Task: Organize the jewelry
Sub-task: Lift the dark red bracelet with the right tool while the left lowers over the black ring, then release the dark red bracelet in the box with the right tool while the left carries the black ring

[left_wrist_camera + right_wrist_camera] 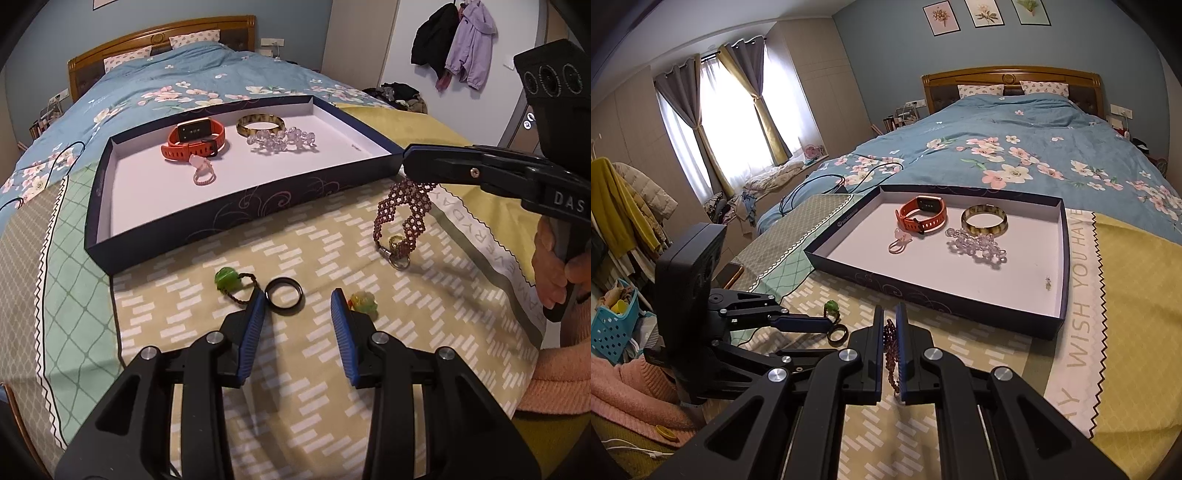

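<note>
A dark blue tray (155,236) (846,266) lies on the bed and holds an orange watch (192,142) (923,218), a tortoise bangle (260,123) (984,221), a clear bead bracelet (282,140) (975,243) and a pink ring charm (202,173) (899,242). My left gripper (298,299) (827,330) is open, its fingers on either side of a black ring (285,296) (837,334) on the cloth. A green charm (227,278) (831,306) and a yellow-green charm (364,302) lie beside it. My right gripper (891,314) (408,162) is shut on a maroon beaded bracelet (400,218) (891,343), which hangs above the cloth.
The yellow-green patterned cloth (332,369) (1126,295) covers the near part of the bed, with the blue floral duvet (1015,155) behind. A black cable (812,184) lies on the bed left of the tray. A person's hand (554,266) holds the right gripper.
</note>
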`<action>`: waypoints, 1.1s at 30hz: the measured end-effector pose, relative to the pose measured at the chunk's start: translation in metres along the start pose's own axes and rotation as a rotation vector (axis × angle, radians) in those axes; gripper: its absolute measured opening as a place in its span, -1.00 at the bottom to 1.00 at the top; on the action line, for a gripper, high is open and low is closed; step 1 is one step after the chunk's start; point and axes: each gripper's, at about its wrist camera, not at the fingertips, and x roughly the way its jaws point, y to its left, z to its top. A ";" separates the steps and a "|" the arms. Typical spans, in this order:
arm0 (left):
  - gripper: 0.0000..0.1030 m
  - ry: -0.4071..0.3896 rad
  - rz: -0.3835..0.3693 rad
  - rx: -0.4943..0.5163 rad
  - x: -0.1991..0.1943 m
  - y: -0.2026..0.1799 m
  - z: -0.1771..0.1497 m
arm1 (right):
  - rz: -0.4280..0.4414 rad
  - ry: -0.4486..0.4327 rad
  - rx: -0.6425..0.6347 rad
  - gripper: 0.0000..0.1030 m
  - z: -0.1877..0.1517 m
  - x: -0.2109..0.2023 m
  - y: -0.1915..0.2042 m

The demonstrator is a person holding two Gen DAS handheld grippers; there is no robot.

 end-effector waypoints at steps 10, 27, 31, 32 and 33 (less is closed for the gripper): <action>-0.56 -0.004 0.055 0.013 0.001 -0.003 0.003 | -0.001 -0.004 -0.004 -0.90 0.005 0.001 0.000; -0.56 -0.134 0.027 0.004 -0.034 -0.002 0.026 | -0.014 -0.066 -0.036 -0.90 0.033 -0.006 0.000; -0.56 -0.157 0.033 0.002 -0.039 0.002 0.034 | -0.014 -0.084 -0.039 -0.90 0.042 -0.005 0.000; -0.56 -0.161 0.035 0.001 -0.040 0.003 0.036 | -0.013 -0.087 -0.037 -0.90 0.044 -0.004 0.000; -0.56 -0.163 0.037 0.001 -0.040 0.003 0.037 | -0.012 -0.091 -0.037 -0.90 0.046 -0.004 0.000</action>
